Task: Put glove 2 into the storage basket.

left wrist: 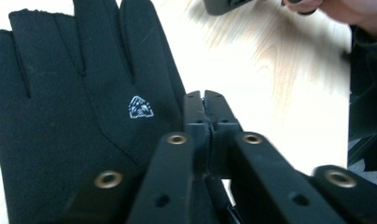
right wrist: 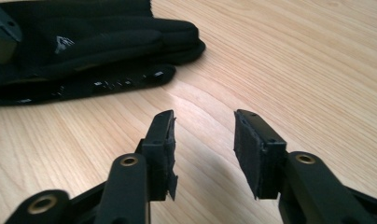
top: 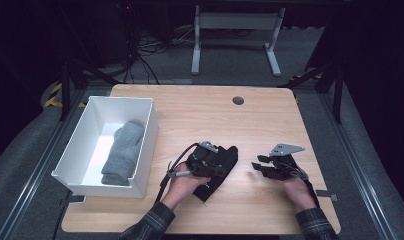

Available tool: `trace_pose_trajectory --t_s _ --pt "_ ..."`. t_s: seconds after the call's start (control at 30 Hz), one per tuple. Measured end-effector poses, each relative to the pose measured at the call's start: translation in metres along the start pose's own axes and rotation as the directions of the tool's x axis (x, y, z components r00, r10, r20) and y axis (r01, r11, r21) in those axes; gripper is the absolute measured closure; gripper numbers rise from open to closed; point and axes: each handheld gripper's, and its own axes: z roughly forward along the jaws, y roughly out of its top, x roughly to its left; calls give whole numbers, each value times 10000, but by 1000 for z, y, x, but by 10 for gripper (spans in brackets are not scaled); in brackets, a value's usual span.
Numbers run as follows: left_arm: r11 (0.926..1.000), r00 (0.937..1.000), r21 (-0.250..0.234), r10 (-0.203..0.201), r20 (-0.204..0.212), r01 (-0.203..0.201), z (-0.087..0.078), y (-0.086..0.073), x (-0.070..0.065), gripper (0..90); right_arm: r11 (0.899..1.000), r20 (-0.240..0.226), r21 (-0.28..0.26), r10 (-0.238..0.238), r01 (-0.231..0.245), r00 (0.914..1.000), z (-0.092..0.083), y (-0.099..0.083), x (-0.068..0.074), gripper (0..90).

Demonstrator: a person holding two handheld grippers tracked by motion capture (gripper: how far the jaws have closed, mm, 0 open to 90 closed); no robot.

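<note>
Worktop (top: pixel 270 115) of pale wood bears a black fabric glove (left wrist: pixel 70 107) and white plastic bin (top: pixel 145 150); grey carpet surrounds. Left tool (left wrist: pixel 205 95) closed, empty; right tool (right wrist: pixel 203 135) parted, empty.

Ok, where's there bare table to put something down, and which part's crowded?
Free: the far half of the table, between the white bin and the right edge, apart from a small grommet; also the front strip right of the bin. Crowded: the near middle, with the black glove, left gripper and right gripper.
</note>
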Motion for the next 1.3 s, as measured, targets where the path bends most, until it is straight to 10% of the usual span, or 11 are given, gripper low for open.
trace_pose_trajectory --t_s 0.27,0.63,1.0,1.3 --pt "9908 9987 1270 482 -135 -461 16 -5 -11 899 9998 518 176 66 -75 9986 -3 -10 -12 513" --pt "9830 9960 1788 556 -693 -425 -6 -27 -12 899 9986 850 520 -17 -27 9964 0 -15 -15 393" --pt "9897 9905 1239 854 -1082 -718 -27 -24 -12 873 9990 780 360 243 -272 9967 2 -18 -18 312" --pt "9894 9818 943 1232 -1447 -1102 -38 -7 -3 573 9989 914 194 401 -421 9950 4 -21 -20 220"
